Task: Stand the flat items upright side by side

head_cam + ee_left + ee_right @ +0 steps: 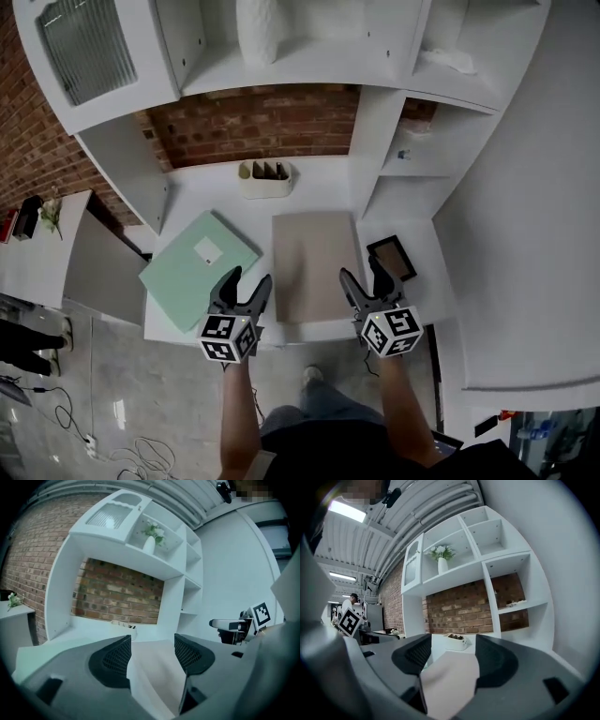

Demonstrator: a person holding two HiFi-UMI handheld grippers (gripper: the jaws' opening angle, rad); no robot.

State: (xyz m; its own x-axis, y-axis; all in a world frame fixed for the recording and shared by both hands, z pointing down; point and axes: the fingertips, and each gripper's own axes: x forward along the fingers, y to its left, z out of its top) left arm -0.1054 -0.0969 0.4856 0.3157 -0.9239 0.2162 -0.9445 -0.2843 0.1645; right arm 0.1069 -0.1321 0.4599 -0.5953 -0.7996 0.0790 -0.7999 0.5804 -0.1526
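Note:
A beige flat board (314,262) lies in the middle of the white desk (187,192), its near edge at the desk's front. A mint-green flat folder (199,267) with a white label lies to its left, turned at an angle. A small dark-framed tablet (392,257) lies at the right. My left gripper (248,286) hovers open at the board's near left corner; my right gripper (364,279) hovers open at its near right corner. The beige board (157,667) shows between the left jaws and the beige board (450,679) between the right jaws, with nothing held.
A white organizer tray (265,178) stands at the back of the desk against the brick wall. White shelf uprights (375,141) flank the desk bay; a white vase (258,28) stands on the shelf above. Cables lie on the floor at the left.

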